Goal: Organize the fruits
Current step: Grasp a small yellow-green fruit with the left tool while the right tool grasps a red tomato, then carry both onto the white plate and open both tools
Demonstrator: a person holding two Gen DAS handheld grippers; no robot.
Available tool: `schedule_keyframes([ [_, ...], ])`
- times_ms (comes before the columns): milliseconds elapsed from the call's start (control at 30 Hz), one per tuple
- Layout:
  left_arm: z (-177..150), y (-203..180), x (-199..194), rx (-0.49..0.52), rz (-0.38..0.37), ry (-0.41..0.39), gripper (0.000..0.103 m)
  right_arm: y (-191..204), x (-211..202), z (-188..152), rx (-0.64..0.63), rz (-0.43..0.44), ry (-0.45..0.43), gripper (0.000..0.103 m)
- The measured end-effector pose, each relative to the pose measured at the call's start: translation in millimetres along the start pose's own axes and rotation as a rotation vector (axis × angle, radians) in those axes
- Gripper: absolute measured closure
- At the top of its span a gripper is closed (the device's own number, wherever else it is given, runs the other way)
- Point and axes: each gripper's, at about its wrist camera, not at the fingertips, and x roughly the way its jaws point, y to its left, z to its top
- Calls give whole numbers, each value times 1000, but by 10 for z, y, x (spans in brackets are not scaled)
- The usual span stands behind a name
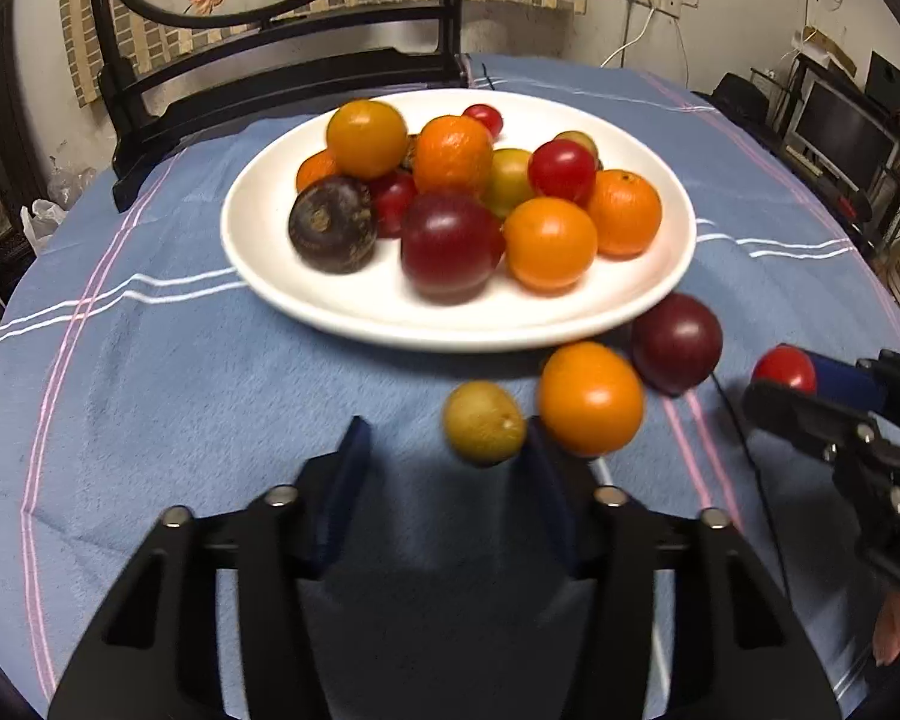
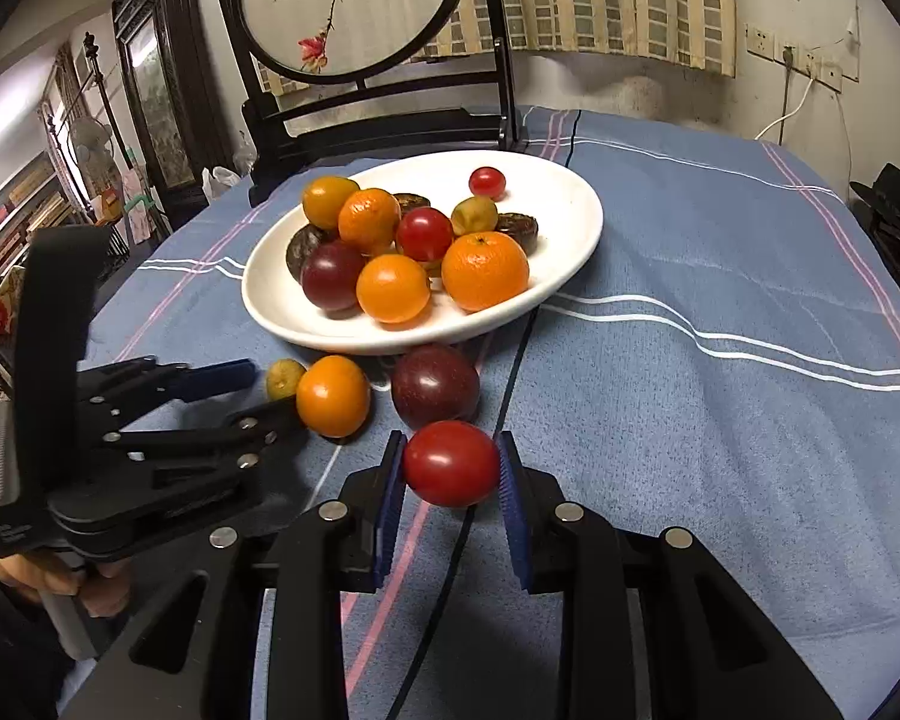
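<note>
Fruits are split between two places: most of them sit heaped on the white plate (image 2: 576,222) in the middle of the blue striped cloth (image 2: 720,396), and a few lie loose on the cloth just in front of its near rim. Your right gripper (image 2: 452,468) has its blue pads pressed on both sides of a red tomato (image 2: 450,463) — a firm hold, lifted clear of the cloth, near the dark plum (image 2: 435,385) that rests by the plate's edge. Beside that plum lies a loose orange fruit (image 1: 590,399), and next to it a small yellow-green fruit (image 1: 484,422). Your left gripper (image 1: 447,456) stands partly open around that yellow-green fruit — its right pad (image 1: 546,468) looks close against it, the left pad (image 1: 348,462) is plainly apart, so nothing is gripped. On the plate you have oranges, red tomatoes, dark plums and more yellow-green ones.
</note>
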Motion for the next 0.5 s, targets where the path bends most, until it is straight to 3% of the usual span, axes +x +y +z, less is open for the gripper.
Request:
schedule_keyframes([
  [100,3,-43,-2,13,-14,-28,75,5,6,-2,-4,-4,1,72],
  [400,-24,25,-188,-12,-28,-44,75,-42,-27,-1,6,-18,-24,72],
  [500,46,54,-354,-28,-22,-64,76,-76,-102,22,27,-31,-70,72],
])
